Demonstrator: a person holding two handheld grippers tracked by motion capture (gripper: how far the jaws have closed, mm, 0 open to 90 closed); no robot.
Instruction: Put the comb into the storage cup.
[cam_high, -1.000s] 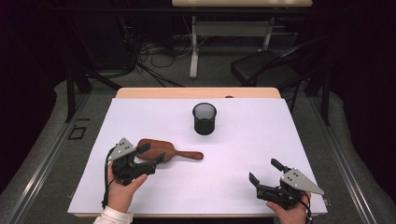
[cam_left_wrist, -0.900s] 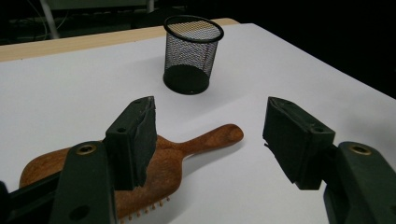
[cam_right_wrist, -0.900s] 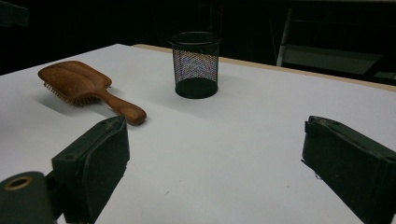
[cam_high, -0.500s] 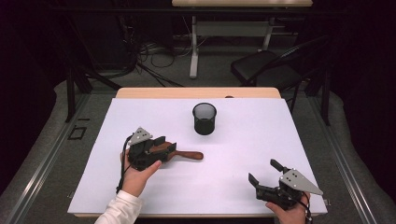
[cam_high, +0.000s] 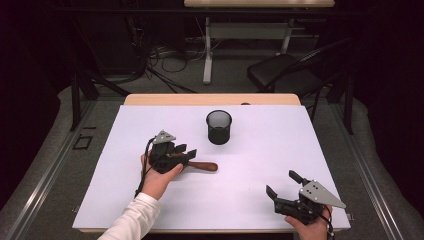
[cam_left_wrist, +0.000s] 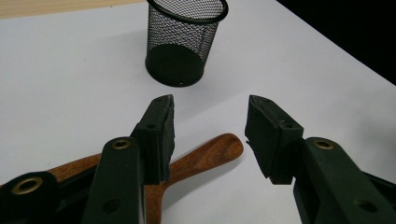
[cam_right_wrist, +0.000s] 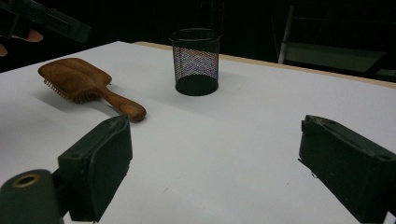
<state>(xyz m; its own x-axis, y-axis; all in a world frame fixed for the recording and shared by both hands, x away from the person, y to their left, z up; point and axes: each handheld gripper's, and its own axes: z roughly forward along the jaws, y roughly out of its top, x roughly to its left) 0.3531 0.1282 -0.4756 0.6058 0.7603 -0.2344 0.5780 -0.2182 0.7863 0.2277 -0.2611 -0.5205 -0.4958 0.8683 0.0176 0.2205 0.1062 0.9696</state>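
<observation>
Hairbrush (cam_high: 197, 164) wooden, frame centre-left | left hand-held gripper (cam_high: 184, 150) above its handle, jaws just closing, not pinching | right hand-held gripper (cam_high: 284, 183) spread, lower right

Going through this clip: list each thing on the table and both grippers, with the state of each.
Wooden hairbrush: lying bristles down, not gripped.
Mesh cup: upright, empty.
Left gripper: open over the brush handle, jaws have just been closing.
Right gripper: open, nothing between its jaws.

Bright, evenly lit white table (cam_high: 250, 190) against dark surroundings; soft shadows, slightly grainy pictures.
</observation>
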